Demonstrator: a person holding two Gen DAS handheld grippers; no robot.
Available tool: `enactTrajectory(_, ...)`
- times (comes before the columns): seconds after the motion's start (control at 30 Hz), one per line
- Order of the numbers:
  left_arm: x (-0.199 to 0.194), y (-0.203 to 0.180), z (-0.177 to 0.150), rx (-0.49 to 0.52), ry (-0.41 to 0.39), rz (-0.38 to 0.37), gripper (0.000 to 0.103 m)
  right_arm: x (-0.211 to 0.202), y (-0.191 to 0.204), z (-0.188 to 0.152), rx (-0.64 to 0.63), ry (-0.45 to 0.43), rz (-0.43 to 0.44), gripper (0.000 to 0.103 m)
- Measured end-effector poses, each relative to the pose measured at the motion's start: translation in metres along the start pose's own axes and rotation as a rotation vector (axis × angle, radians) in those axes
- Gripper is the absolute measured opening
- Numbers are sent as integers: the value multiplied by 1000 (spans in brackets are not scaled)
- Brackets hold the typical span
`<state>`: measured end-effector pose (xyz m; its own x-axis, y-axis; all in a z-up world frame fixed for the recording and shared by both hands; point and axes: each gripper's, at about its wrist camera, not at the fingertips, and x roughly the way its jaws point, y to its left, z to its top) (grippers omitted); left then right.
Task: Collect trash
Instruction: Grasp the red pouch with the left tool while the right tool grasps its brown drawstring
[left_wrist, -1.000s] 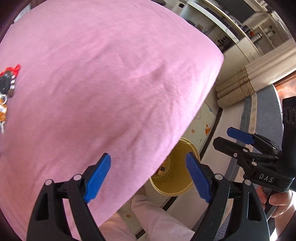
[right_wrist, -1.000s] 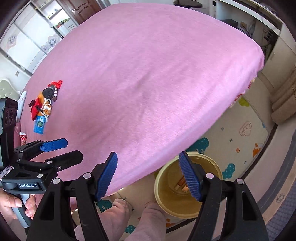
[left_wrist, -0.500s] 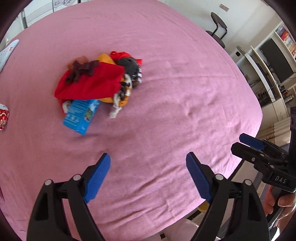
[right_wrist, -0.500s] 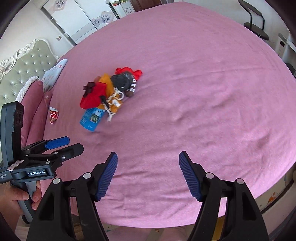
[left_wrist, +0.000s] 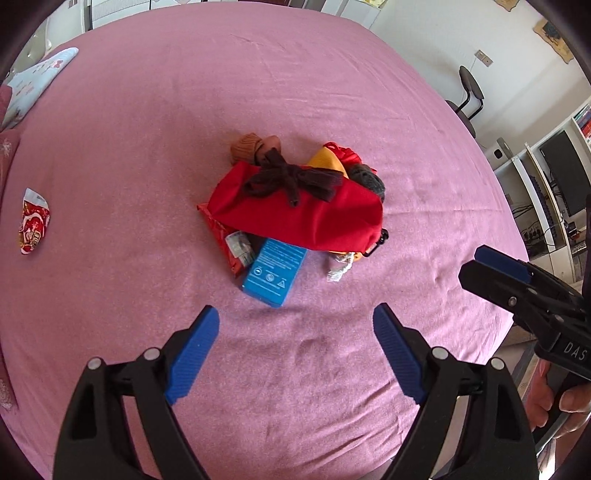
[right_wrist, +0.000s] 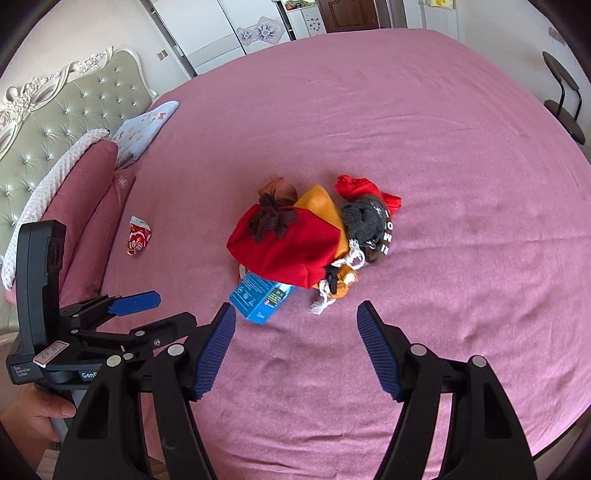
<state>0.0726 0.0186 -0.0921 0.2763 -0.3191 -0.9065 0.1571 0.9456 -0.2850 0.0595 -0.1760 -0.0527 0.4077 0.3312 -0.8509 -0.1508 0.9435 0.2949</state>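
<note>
Ahead of the left gripper (left_wrist: 291, 332), between its spread fingers, the box (left_wrist: 275, 273) lies on the bed (left_wrist: 332, 92), tucked under the near edge of the cloth pile (left_wrist: 299, 210). The snack wrapper (left_wrist: 33, 221) lies well apart to the left (nearer the pillows (right_wrist: 85, 192)). The right gripper (right_wrist: 295, 332) hovers beside it, nothing between its fingers.

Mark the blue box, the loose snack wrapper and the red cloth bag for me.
blue box (left_wrist: 272, 276), left wrist view, on its printed top face.
snack wrapper (left_wrist: 33, 226), left wrist view, mid-wrapper.
red cloth bag (right_wrist: 288, 248), right wrist view, on its red side.
</note>
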Motion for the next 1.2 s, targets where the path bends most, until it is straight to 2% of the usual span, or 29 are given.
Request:
enactTrajectory(0.2,10,25,13,-69,9,3,85,28,23,36,-88,8,27,66)
enactTrajectory(0.4,31,39,23,-122,41,14,85,67,37,67,-149,56,54,63)
enactTrajectory(0.53,49,47,27,-149,67,3,85,97,40,77,-194,101,57,60)
enactTrajectory(0.7,71,55,30,-178,106,4,85,128,38,85,-212,149,61,53)
enactTrajectory(0.83,83,59,35,-182,127,1,85,149,37,90,-224,192,59,52)
enactTrajectory(1.0,96,63,45,-189,139,-9,85,169,39,86,-287,243,2,40)
enactTrajectory(1.03,99,63,46,-195,142,-15,85,171,38,86,-293,244,-12,30)
enactTrajectory(1.07,101,63,48,-200,145,-19,85,172,36,85,-296,240,-21,25)
enactTrajectory(1.2,108,62,51,-196,157,-36,85,168,27,89,-261,224,24,18)
